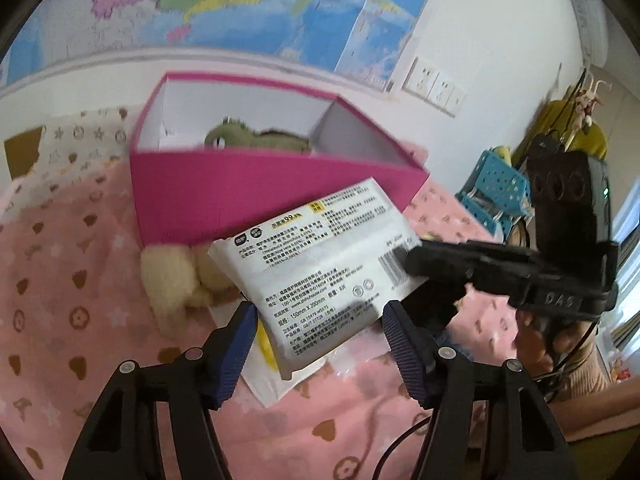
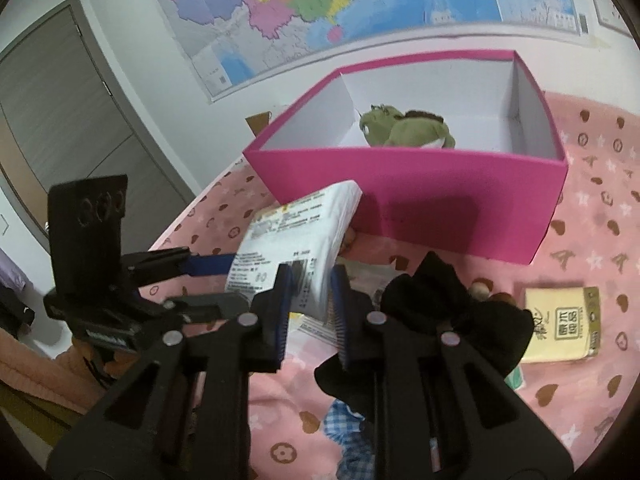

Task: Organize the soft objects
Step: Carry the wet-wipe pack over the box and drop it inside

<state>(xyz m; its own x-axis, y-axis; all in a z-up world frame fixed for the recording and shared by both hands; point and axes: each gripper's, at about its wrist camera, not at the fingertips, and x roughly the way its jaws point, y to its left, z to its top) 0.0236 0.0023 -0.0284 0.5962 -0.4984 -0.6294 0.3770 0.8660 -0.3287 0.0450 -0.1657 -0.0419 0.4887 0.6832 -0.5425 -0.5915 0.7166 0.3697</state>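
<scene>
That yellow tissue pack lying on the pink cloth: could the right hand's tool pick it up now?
Probably not yet. The right gripper has its fingers shut on the white wipes pack, so it is occupied. The yellow tissue pack itself lies uncovered beside the black cloth.

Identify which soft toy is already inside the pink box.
The green plush lies inside the pink box; the cream plush sits outside, against its front wall on the bedspread.

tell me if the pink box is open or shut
Open: the pink box has no lid on, and a green plush toy shows inside.
</scene>
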